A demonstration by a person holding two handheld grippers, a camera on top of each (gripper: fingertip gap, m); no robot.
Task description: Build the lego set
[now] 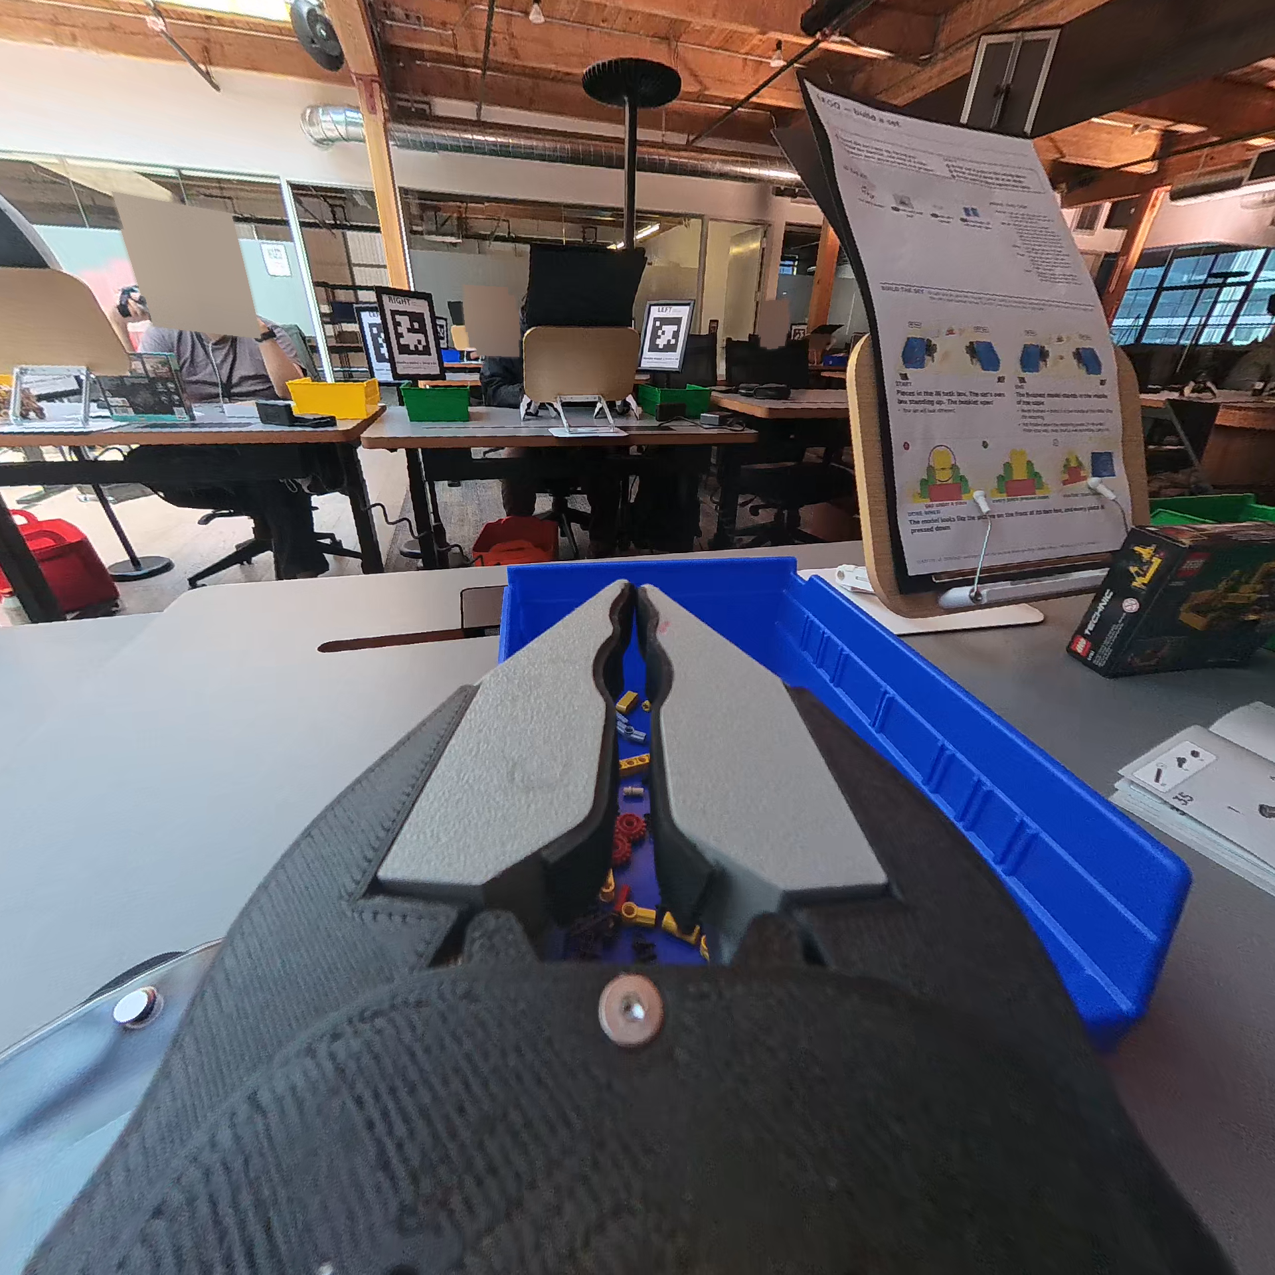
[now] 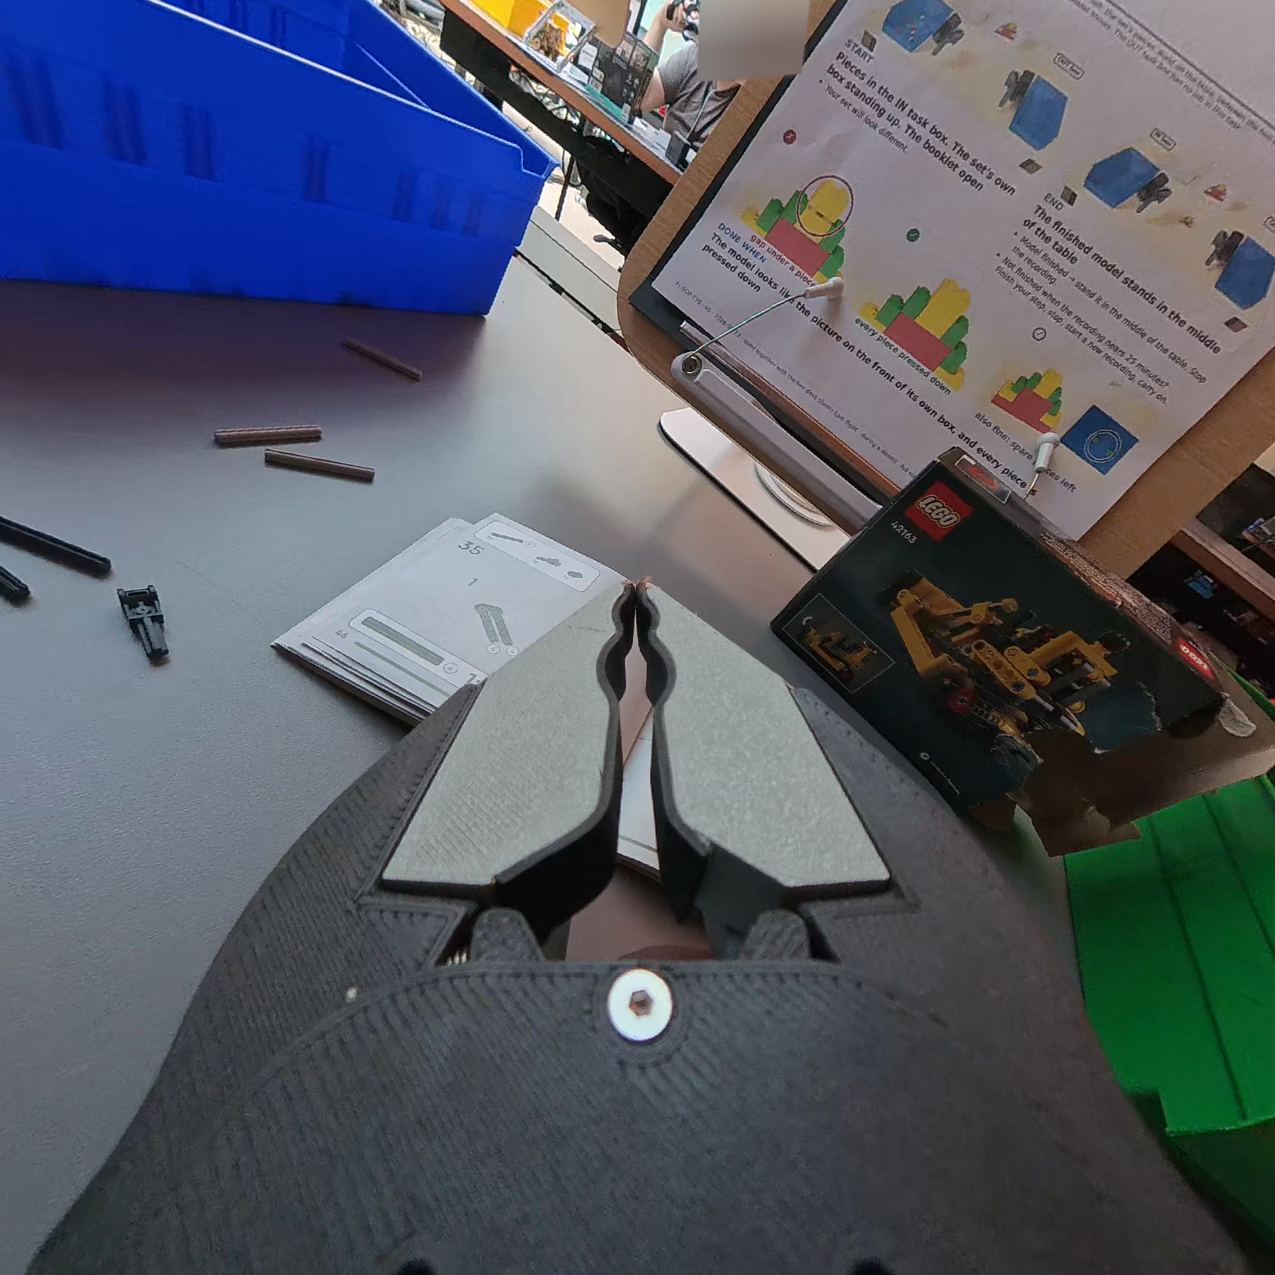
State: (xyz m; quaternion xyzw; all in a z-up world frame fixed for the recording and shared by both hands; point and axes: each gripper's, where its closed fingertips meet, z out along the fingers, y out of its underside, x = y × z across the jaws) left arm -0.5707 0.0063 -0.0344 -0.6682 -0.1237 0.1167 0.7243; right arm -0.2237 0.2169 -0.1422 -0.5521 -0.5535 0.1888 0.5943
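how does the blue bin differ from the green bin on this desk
The blue bin is long, ribbed along its side wall, and holds loose Lego pieces, with the left claw above it. Of the green bin only a smooth outer side shows in the right wrist view, beside the Lego box; its contents are hidden. The blue bin sits left of the instruction booklet, the green bin right. Both are plastic bins on the same grey table.
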